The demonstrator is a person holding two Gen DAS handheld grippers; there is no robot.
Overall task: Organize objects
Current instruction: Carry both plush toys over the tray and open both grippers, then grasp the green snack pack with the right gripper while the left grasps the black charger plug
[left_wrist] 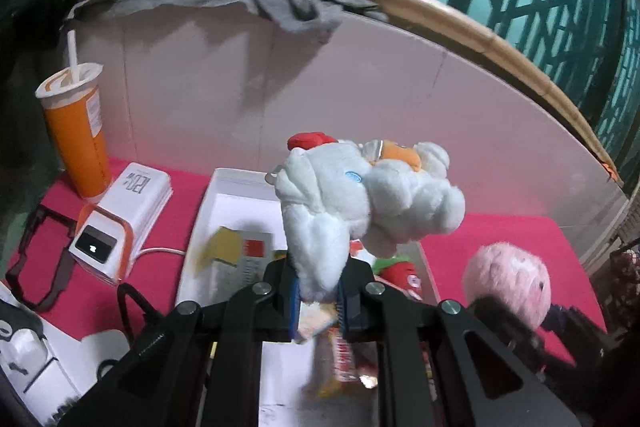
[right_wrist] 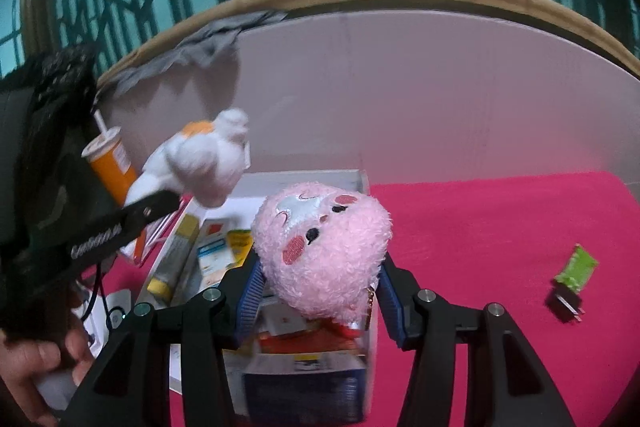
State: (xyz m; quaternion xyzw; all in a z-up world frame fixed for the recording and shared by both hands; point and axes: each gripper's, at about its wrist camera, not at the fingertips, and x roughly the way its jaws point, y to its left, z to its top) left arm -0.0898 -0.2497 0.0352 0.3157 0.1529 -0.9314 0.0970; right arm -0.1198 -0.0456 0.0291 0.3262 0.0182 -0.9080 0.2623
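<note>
My left gripper is shut on a white plush toy with a red bow and orange patch, held up over a white open box. The toy also shows in the right wrist view, at the left. My right gripper is shut on a pink fluffy plush with a face, held above the near end of the box. The pink plush shows at the right of the left wrist view. The box holds several small packets and a red plush item.
An orange drink cup with straw and a white power bank stand left of the box on the pink cloth. A green packet and a small black plug lie at the right. A white board backs the table.
</note>
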